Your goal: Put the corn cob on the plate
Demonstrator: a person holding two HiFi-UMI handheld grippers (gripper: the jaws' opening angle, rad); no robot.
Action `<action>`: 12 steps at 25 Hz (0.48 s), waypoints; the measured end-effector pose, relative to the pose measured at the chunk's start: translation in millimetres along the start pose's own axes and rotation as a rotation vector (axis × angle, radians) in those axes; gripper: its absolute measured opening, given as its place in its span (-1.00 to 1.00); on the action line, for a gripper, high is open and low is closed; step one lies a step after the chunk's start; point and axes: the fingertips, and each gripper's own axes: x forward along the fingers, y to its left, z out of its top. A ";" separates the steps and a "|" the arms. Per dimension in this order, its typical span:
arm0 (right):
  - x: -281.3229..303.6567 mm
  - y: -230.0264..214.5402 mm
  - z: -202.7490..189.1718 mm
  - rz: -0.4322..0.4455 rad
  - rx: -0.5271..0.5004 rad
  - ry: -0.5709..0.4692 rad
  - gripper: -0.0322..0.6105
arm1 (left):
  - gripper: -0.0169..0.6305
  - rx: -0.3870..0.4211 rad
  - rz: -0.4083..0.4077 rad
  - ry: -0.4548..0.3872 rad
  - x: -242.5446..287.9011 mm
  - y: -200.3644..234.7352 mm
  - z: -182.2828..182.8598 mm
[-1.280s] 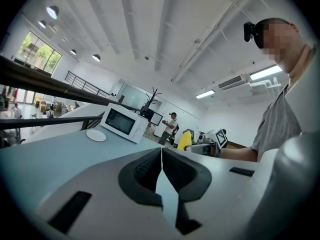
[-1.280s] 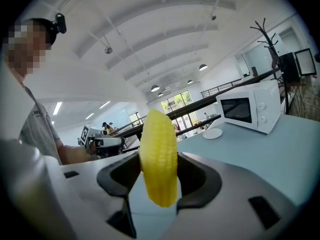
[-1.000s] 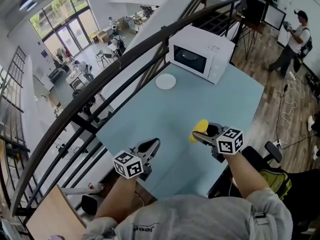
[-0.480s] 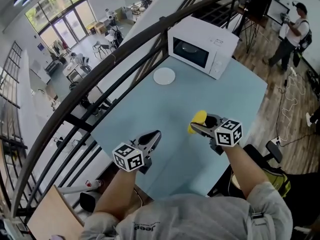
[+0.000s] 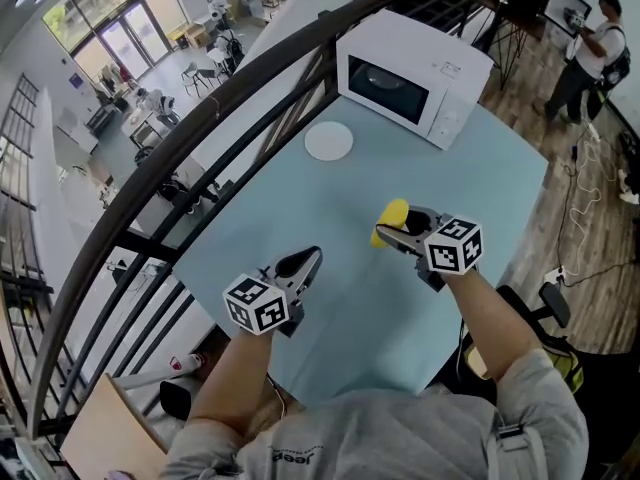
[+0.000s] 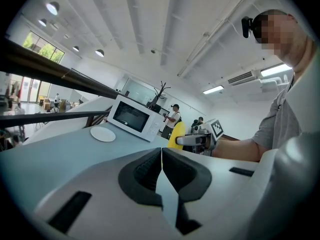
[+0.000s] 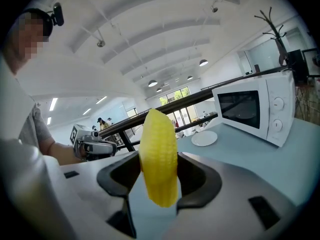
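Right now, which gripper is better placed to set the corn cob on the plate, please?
The right gripper: its jaws clamp the corn cob, with the plate ahead. The left gripper is shut and empty.

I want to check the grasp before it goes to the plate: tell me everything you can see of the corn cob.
The corn cob is plain yellow and stubby, with fine rows of kernels, and tapers to a rounded top; no husk shows. It stands nearly upright, clamped at its middle by the right gripper, with its ends sticking out above and below the jaws. Nothing else touches it. It is held over the pale blue table, well short of the white plate.
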 end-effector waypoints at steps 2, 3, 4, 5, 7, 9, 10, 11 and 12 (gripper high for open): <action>7.4 -9.9 3.3 -0.002 -0.002 0.001 -0.16 | -0.88 0.004 0.005 0.002 8.4 7.9 1.6; 10.9 -14.3 5.3 -0.003 -0.003 0.002 -0.16 | -0.88 0.007 0.008 0.003 12.4 11.4 2.6; 14.6 -18.5 7.2 -0.004 -0.005 0.002 -0.16 | -0.88 0.010 0.010 0.002 16.3 14.9 3.6; 18.6 -23.0 9.0 -0.005 -0.008 0.004 -0.16 | -0.88 0.012 0.013 0.001 20.3 18.5 4.5; 28.1 -32.7 12.4 -0.007 -0.017 0.010 -0.16 | -0.88 0.016 0.019 -0.001 28.7 26.6 5.6; 39.8 -43.0 15.4 -0.009 -0.032 0.020 -0.16 | -0.88 0.019 0.026 -0.002 36.9 36.4 6.2; 46.5 -48.1 16.9 -0.010 -0.041 0.027 -0.16 | -0.88 0.018 0.031 -0.002 40.6 42.1 6.2; 53.7 -53.0 18.4 -0.010 -0.050 0.034 -0.16 | -0.88 0.016 0.036 -0.002 43.6 48.0 6.2; 61.3 -57.9 20.2 -0.011 -0.058 0.041 -0.16 | -0.88 0.013 0.040 -0.004 46.2 54.0 6.3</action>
